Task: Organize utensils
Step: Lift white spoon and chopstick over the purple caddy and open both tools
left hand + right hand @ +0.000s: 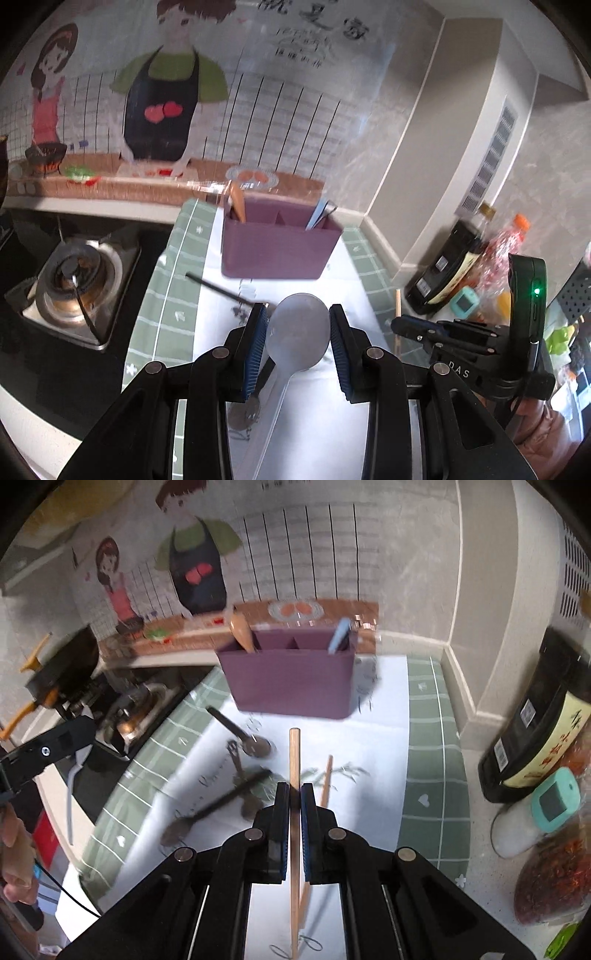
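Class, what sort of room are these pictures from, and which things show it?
Most likely a home kitchen counter: a gas burner, a wok on the stove, and a purple utensil holder with sauce bottle nearby.

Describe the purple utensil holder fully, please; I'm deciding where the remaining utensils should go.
The purple utensil holder is a matte, plastic-looking rectangular box, open-topped, with inner dividers forming compartments. It stands upright on the white mat near the back wall. A wooden utensil leans in its left compartment; a light blue handle sticks out of the right one. The middle looks empty. Neither gripper touches it.
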### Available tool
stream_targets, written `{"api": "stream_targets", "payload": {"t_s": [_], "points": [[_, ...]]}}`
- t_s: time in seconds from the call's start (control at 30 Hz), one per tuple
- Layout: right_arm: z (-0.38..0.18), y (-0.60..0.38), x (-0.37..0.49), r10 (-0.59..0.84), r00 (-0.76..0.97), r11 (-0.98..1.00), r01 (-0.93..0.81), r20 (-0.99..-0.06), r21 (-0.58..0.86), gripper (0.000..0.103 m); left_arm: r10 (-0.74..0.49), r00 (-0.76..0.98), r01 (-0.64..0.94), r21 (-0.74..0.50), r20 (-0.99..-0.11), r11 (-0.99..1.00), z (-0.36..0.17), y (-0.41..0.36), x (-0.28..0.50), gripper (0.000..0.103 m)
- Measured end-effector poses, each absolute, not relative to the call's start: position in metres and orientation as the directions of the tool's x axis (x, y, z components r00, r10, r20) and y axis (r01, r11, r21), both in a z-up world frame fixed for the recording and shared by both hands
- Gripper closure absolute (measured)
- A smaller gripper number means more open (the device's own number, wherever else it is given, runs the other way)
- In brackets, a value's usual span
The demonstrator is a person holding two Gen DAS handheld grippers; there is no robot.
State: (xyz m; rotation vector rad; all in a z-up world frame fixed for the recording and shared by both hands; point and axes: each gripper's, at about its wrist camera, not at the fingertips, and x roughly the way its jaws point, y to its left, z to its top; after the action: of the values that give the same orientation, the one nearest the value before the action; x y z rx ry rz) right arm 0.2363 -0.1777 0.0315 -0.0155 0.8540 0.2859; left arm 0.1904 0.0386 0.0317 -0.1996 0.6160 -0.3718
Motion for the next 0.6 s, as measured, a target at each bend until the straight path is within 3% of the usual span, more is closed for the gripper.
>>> {"api": "stream_targets", "payload": {"t_s": [0.2, 0.43, 0.6], "points": [[0.094, -0.176, 0.242, 0.282, 0.692, 0.951, -0.291, -0.664, 0.100, 0.097, -0.467, 0.778, 0.341, -0.341, -0.420, 0.876, 0.088, 0.037, 0.206, 0.068], [0.214, -0.166, 0.276, 0.249, 0.850, 0.956, -0.293, -0.463, -0.023, 0.097, -0.528, 0.811, 0.457, -0.291, -0.252, 0.840, 0.179, 0.019, 0.250, 0.068], [0.254, -0.164, 0.308, 0.212, 0.902, 0.968, -0.247, -0.377, -0.048, 0.097, -0.560, 0.812, 0.494, -0.317, -0.167, 0.810, 0.212, 0.017, 0.295, 0.068]]}}
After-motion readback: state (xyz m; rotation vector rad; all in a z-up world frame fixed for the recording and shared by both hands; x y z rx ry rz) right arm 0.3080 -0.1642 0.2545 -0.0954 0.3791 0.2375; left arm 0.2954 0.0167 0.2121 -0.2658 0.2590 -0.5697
